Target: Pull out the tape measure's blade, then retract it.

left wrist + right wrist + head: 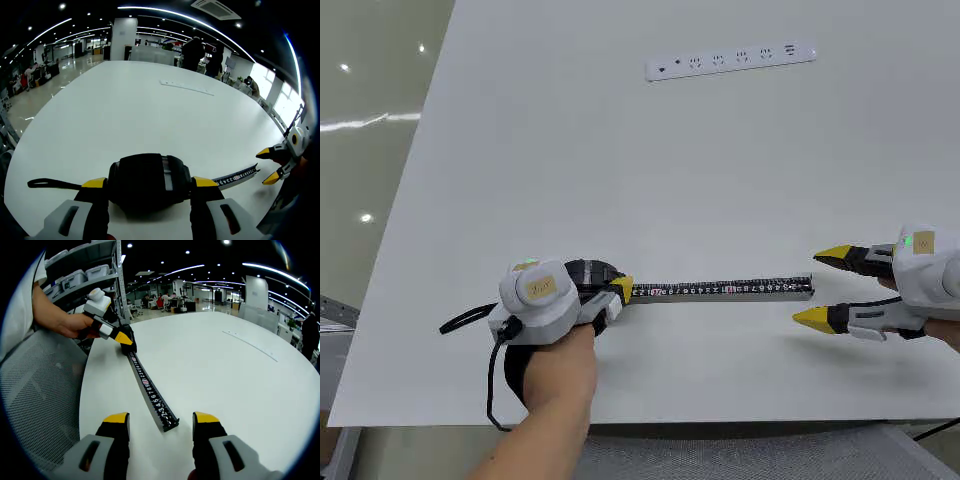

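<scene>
1. Two jaws of the left gripper (pixel 610 292), low in the left gripper view, are clamped narrow on the black body of the tape measure (pixel 149 177); we judge this grip pins the body to the table so it cannot slide while the blade runs in or out; its black strap (pixel 50 184) trails to the left of the frame.
2. At the lower right of the head view the right gripper (pixel 807 288) stands wide and holds nothing; the hook end of the blade (pixel 170 424) lies between its yellow tips with a gap on each side, a spot from which we could pinch the tip or let it run back.
3. Across the lower middle of the head view the blade (pixel 720 289) lies flat and straight on the table, drawn out from the body; we judge the pull-out largely done and the retraction not yet done.
4. Beyond that, the white table (pixel 620 150) is smooth and matt; a white power strip (pixel 730 60) lies near its far edge, well apart from the work.
5. Farther off we see a glossy floor (pixel 370 150) at the left of the head view, shelving (pixel 80 275) with bins at the upper left of the right gripper view, and people (pixel 200 50) standing under ceiling lights.
</scene>
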`<state>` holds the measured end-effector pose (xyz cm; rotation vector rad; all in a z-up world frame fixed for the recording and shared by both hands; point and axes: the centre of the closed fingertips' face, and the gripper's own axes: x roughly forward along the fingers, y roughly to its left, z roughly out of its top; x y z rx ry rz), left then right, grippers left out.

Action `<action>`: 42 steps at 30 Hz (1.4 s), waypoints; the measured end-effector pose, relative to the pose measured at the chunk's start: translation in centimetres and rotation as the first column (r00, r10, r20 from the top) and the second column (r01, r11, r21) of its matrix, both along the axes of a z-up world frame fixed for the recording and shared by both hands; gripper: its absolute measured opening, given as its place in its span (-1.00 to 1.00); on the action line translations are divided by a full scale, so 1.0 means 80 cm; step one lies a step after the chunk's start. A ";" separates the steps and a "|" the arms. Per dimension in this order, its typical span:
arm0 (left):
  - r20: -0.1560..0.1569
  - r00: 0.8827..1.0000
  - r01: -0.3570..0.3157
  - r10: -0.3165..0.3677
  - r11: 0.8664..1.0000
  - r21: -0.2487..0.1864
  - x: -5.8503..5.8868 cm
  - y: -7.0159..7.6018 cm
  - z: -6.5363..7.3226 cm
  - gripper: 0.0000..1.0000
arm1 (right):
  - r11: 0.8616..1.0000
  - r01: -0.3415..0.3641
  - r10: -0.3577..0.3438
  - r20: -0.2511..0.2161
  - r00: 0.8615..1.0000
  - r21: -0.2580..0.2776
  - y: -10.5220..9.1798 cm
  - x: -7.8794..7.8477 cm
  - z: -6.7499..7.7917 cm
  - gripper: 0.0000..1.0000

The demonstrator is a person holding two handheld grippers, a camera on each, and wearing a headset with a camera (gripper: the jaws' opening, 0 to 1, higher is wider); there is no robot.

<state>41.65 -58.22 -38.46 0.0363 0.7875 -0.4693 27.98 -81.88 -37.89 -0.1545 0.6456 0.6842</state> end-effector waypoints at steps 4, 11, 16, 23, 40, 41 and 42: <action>0.000 1.000 -0.001 0.001 1.000 0.000 0.000 0.000 0.000 0.27 | 1.000 -0.014 0.014 -0.003 1.000 -0.005 -0.002 0.001 -0.006 -0.11; 0.001 1.000 -0.003 0.003 1.000 -0.001 0.000 0.000 0.001 0.27 | 0.999 -0.044 0.044 -0.008 0.999 -0.007 -0.005 0.003 -0.017 -0.28; -0.002 1.000 -0.002 0.002 1.000 0.000 0.000 0.000 0.001 0.27 | 0.998 -0.064 0.064 0.002 0.998 -0.014 -0.005 0.005 -0.019 -0.38; -0.007 1.000 -0.002 0.002 1.000 -0.001 -0.001 -0.001 0.001 0.26 | 0.996 -0.085 0.085 -0.008 0.996 -0.015 -0.005 0.004 -0.026 -0.53; -0.015 1.000 -0.005 0.005 1.000 0.001 0.000 -0.001 0.000 0.26 | 0.994 -0.103 0.103 0.019 0.994 -0.024 -0.009 0.009 -0.027 -0.72; -0.016 1.000 -0.005 0.005 1.000 0.001 0.000 -0.001 0.000 0.26 | 0.994 -0.103 0.103 0.019 0.994 -0.025 -0.009 0.009 -0.027 -0.72; -0.019 1.000 -0.006 0.006 1.000 0.002 -0.001 -0.001 0.000 0.26 | 0.994 -0.103 0.104 0.018 0.994 -0.025 -0.008 0.009 -0.027 -0.72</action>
